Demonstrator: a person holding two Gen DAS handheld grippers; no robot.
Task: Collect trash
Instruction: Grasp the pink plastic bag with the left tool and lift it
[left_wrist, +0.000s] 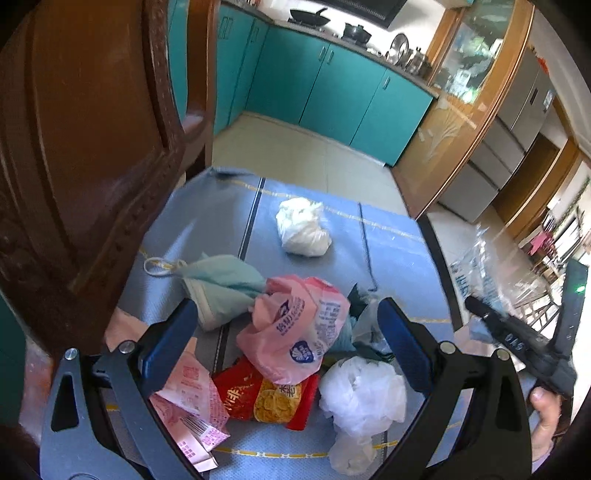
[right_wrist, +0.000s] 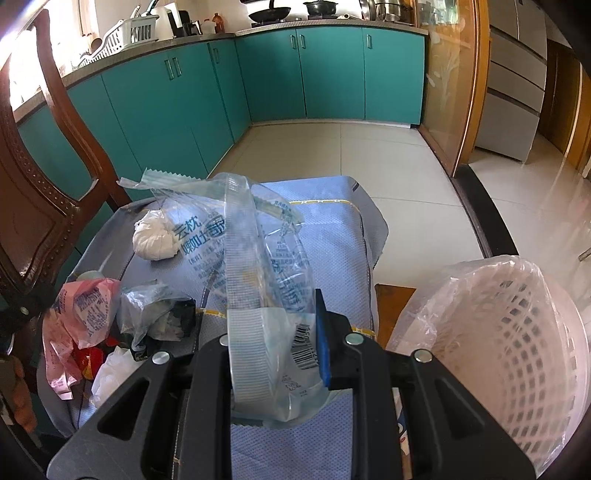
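Trash lies in a heap on the blue tablecloth, w/ one piece already lifted: the clear plastic wrapper, printed in blue w/ a barcode, is pinched in the right gripper, jaws narrow and clamped on its lower end, the rest standing up crumpled above the fingers. In the right wrist view the white basket, lined w/ a thin clear bag, sits at approx 3–4 o'clock of that gripper, just beside the table edge. The left gripper hangs w/ jaws wide, nothing between the pads, straddling the pile: pink plastic bag in the middle, red snack packet at 6 o'clock of it, crumpled white bag at 4–5 o'clock, teal cloth at 10 o'clock, pink printed carton at 7–8 o'clock. A white wad sits apart at 12 o'clock, farther up the cloth. A brown wooden chair stands at the table's left. In the left wrist view, the right gripper & wrapper show blurred at 3 o'clock.
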